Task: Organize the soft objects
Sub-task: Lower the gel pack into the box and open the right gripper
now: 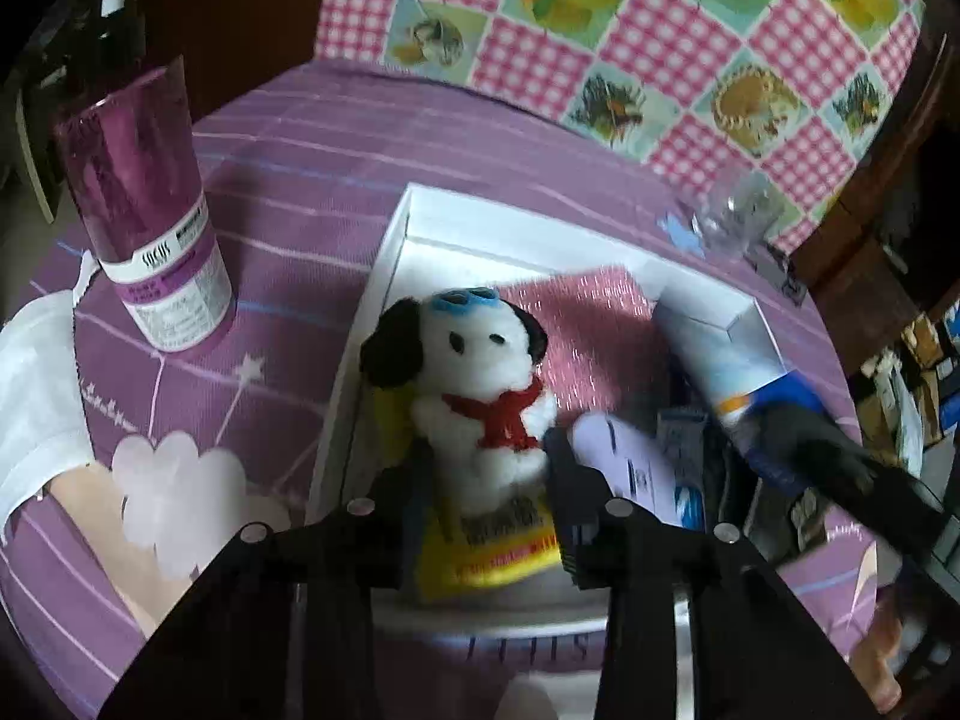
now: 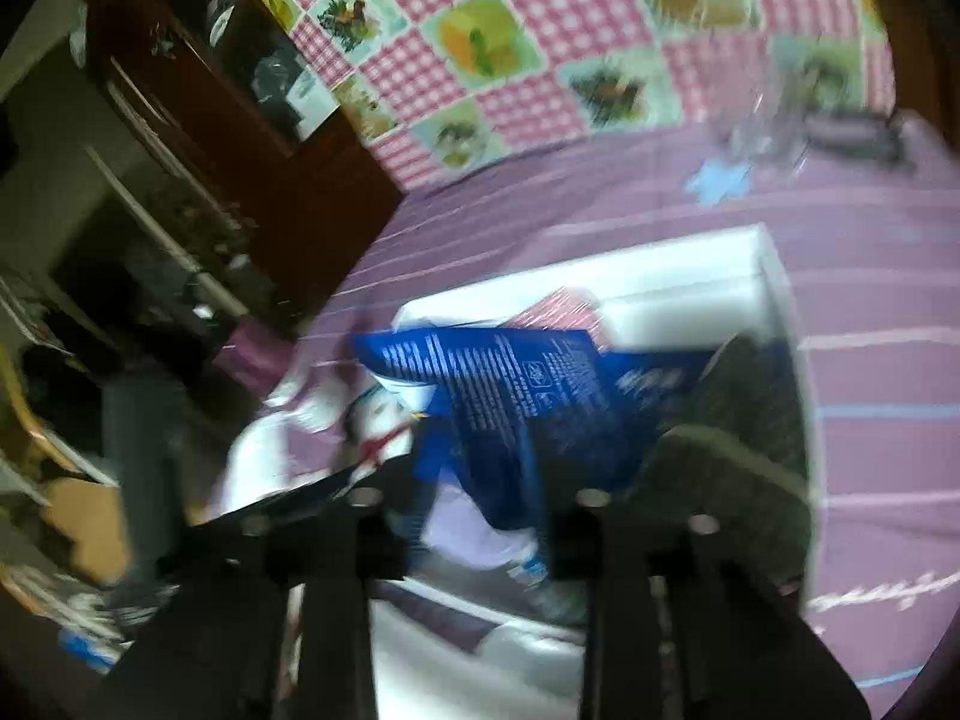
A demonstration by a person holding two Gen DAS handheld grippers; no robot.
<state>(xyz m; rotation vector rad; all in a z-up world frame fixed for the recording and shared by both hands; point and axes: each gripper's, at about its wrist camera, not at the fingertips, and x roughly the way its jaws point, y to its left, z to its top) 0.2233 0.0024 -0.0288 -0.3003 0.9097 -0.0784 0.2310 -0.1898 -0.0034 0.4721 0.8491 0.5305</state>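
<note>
You're working over a round table covered by a purple cloth printed with pale lines, stars and clouds (image 1: 288, 204). At its centre sits a shallow white cardboard box (image 1: 420, 222), resting directly on the cloth. At ten o'clock from the box stands an upright purple cylindrical canister with a white label band (image 1: 150, 228). At two o'clock, near the table's far rim, lies a crumpled clear plastic wrapper (image 1: 741, 219), with a small light-blue star-shaped piece (image 1: 684, 234) just beside it. At eight o'clock, a white cloth (image 1: 36, 396) drapes over the table's edge.
</note>
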